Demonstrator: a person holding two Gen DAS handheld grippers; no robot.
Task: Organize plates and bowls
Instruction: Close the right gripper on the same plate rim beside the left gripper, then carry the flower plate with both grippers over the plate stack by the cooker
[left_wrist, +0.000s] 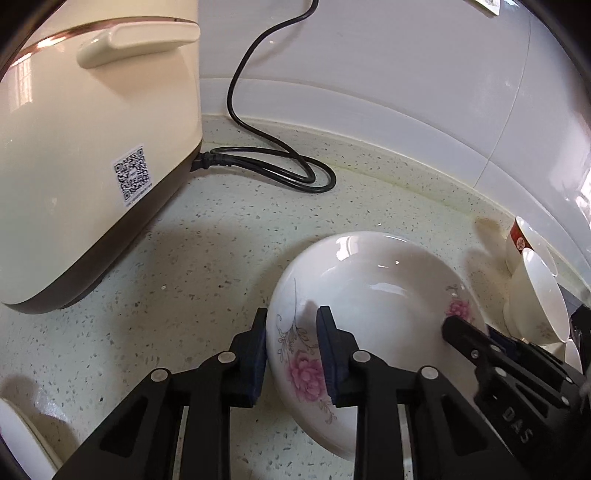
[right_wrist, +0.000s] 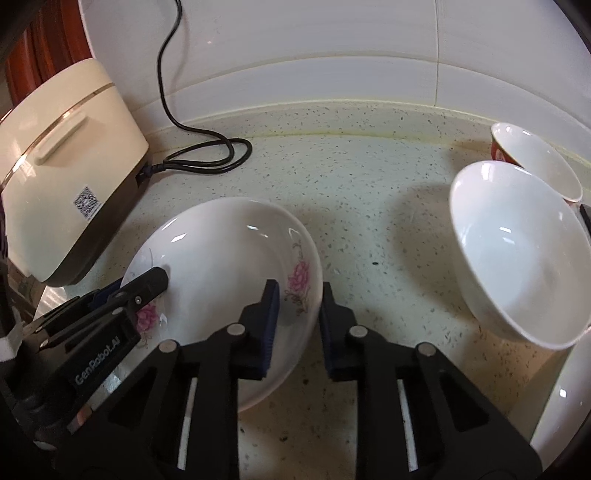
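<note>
A white deep plate with pink flowers (left_wrist: 373, 291) (right_wrist: 225, 266) is held between both grippers just above the speckled counter. My left gripper (left_wrist: 291, 332) straddles its left rim, one finger inside and one outside; its jaws look closed on the rim. My right gripper (right_wrist: 295, 310) straddles the right rim the same way. Each gripper shows in the other's view: the right one (left_wrist: 480, 343) and the left one (right_wrist: 140, 291). A large white bowl (right_wrist: 517, 254) (left_wrist: 539, 291) sits to the right, with a red-sided bowl (right_wrist: 532, 158) (left_wrist: 524, 240) behind it.
A cream rice cooker (left_wrist: 92, 147) (right_wrist: 62, 166) stands at the left, its black cord (left_wrist: 280, 162) (right_wrist: 199, 147) looped on the counter by the tiled wall. Another white dish rim (right_wrist: 561, 398) shows at the right edge, and one (left_wrist: 22, 435) at lower left.
</note>
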